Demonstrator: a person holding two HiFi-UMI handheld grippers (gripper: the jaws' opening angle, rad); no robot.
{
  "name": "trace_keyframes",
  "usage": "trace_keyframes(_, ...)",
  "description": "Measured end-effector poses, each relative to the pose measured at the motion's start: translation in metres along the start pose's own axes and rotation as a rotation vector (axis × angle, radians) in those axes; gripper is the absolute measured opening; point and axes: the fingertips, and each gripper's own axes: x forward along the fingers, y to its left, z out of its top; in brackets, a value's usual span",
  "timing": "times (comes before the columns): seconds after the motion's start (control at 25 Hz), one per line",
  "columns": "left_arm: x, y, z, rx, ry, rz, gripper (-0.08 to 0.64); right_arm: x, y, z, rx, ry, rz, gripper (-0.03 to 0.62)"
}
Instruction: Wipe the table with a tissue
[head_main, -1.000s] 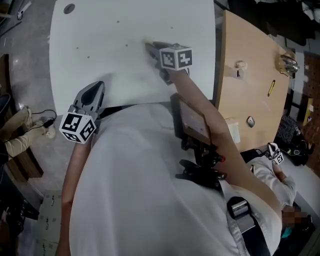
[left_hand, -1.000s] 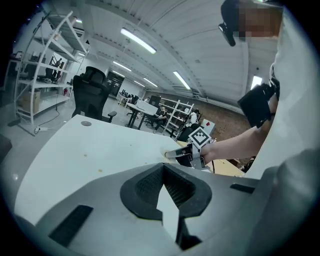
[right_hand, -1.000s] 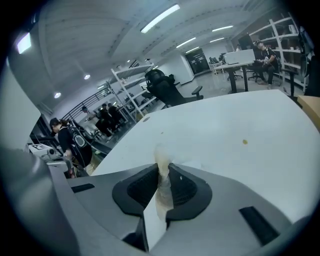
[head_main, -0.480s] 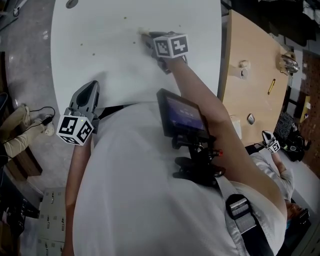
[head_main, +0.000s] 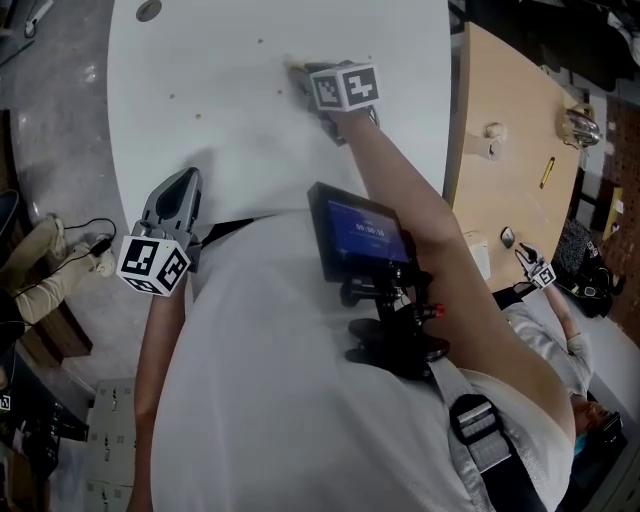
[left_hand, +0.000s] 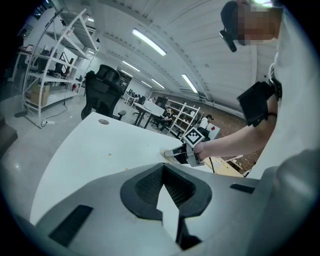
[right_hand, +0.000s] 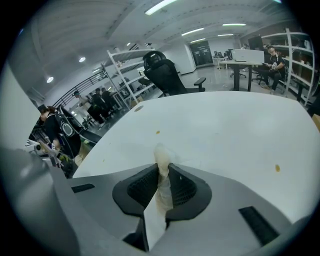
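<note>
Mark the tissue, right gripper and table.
tissue (right_hand: 160, 172), right gripper view, the strip pinched between the jaws.
right gripper (head_main: 304, 78), head view, midway between its fingertips.
table (head_main: 220, 110), head view, bare white top.

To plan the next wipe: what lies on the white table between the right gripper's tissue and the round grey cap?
One small brown crumb beyond the crumpled tissue; otherwise bare white tabletop. The right gripper view shows it.

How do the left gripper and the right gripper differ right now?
The right gripper is shut on a tissue; the left gripper is shut on nothing. The right gripper reaches far across the table; the left gripper hangs at its near edge. Both carry a marker cube.
</note>
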Motion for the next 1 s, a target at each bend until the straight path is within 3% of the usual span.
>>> trace_keyframes(0.4,0.017,-0.017,-0.003,0.014,0.020,-0.073,0.006,-0.005,-0.014,-0.008,-0.030,-0.042,-0.078,0.055)
trace_keyframes(0.68,0.023,-0.018,-0.005,0.038,0.034,-0.098,0.006,0.001,-0.015,-0.023,-0.028,-0.042,-0.054,0.055)
trace_keyframes(1.0,-0.028,0.007,0.000,0.065,0.027,-0.135,0.006,0.010,0.065,-0.041,-0.103,-0.041,-0.031,0.055)
